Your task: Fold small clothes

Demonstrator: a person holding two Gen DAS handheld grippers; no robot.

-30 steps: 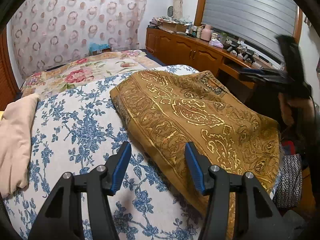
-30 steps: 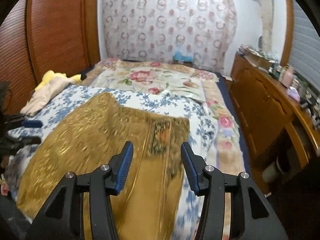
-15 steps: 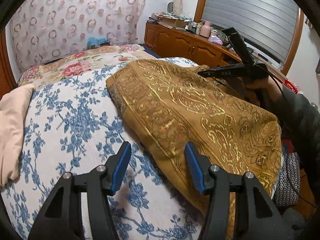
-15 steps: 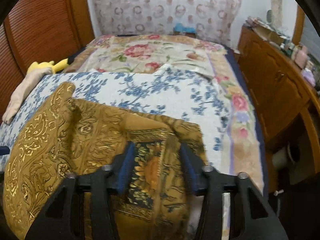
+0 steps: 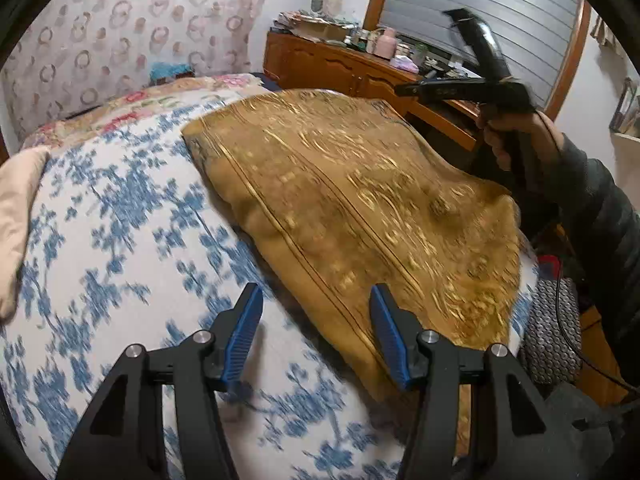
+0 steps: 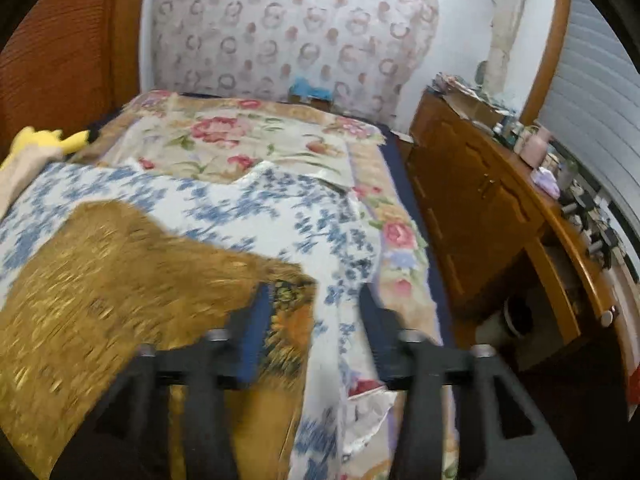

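Left wrist view shows us the golden patterned cloth [image 5: 360,208] spread on the blue-flowered bedspread [image 5: 120,220], its near edge between the parted, empty jaws of our left gripper [image 5: 316,332]. Our right gripper [image 6: 312,328] is opening, pads off the cloth's dark-bordered corner [image 6: 288,320] lying just beneath. A wooden cabinet [image 6: 480,208] stands beside the bed.

Gold-patterned mustard cloth [image 5: 360,200], blue-floral white bedspread [image 5: 120,220], pink-rose quilt [image 6: 248,140], ring-print curtain [image 6: 288,28], blue fingers [image 5: 244,328].
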